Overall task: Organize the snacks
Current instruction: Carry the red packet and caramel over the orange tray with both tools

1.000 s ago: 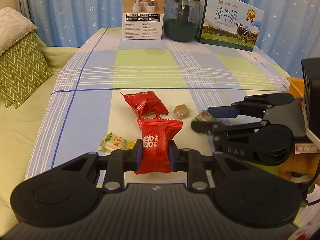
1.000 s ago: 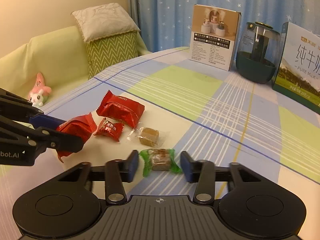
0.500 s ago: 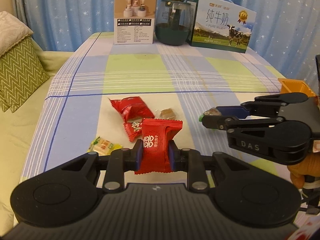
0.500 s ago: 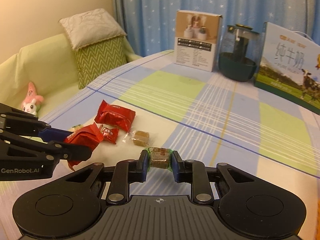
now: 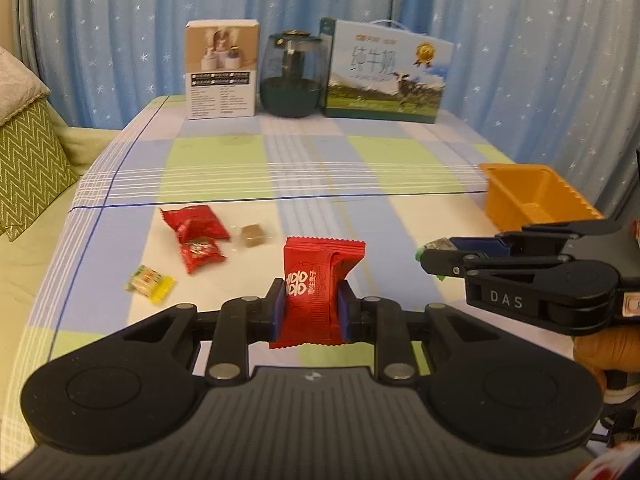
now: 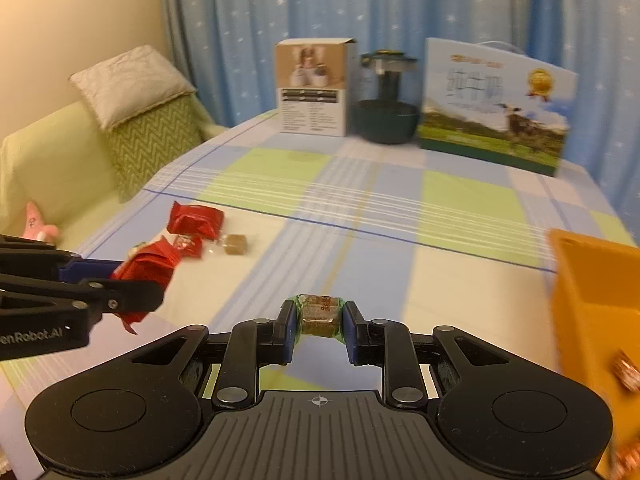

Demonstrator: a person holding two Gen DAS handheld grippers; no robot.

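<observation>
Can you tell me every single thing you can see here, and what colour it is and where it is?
red snack packet: 1, red, held in left gripper
green-wrapped candy: 1, green and brown, held in right gripper
loose snacks: 4, two red, one brown, one yellow-green, on tablecloth
orange bin: 1, orange, right edge of table
boxes: 2, white and green, far end
jar: 1, dark green, between boxes
cushion: 1, green zigzag, sofa
left gripper: 1, black
right gripper: 1, black
</observation>
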